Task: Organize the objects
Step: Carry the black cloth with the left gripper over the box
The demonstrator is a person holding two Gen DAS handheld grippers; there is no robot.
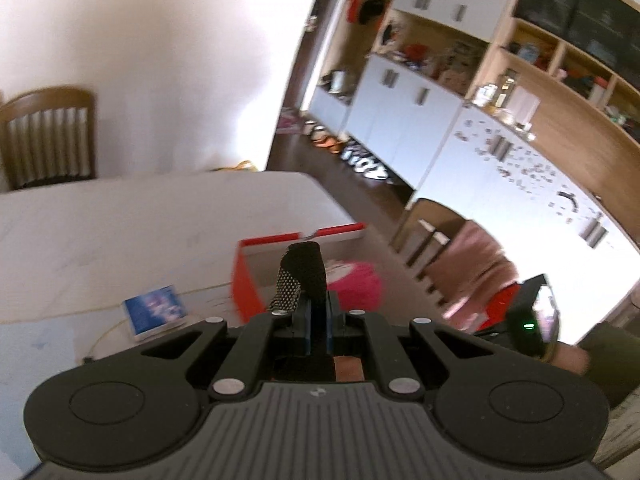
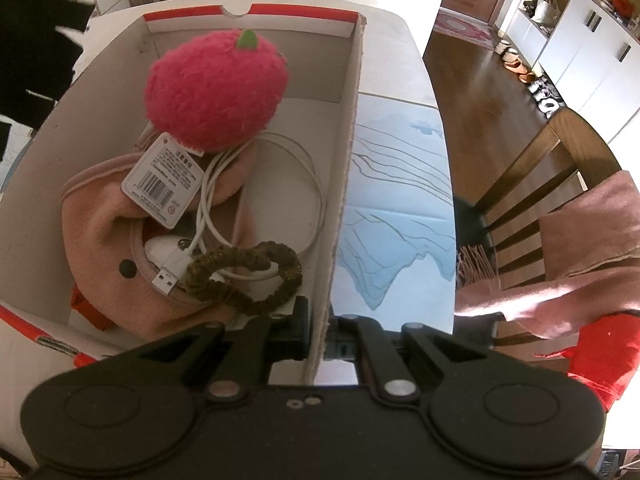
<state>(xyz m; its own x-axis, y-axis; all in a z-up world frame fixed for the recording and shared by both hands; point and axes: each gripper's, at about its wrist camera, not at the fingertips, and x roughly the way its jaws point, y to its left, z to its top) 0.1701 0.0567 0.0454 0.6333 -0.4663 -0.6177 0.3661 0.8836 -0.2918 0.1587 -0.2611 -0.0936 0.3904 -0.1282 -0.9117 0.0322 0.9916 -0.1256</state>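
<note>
Mostly done: box (image 2: 348, 128) already holds pink plush (image 2: 216, 92), cable (image 2: 256, 200), scrunchie (image 2: 244, 276). Right gripper (image 2: 316, 320) jaws pinch the box wall. Left gripper (image 1: 308, 276) jaws clamp a black item (image 1: 308, 268) above the box. Blue card pack (image 1: 156, 310) left on tabletop (image 1: 120, 232).

The open red and white cardboard box (image 2: 352, 80) is filling up: a fluffy pink ball toy (image 2: 216, 92), a looped white cable (image 2: 256, 184) and a pink cloth (image 2: 104, 232) are taking most of the floor. The white counter (image 1: 120, 232) behind is lying bare.
</note>
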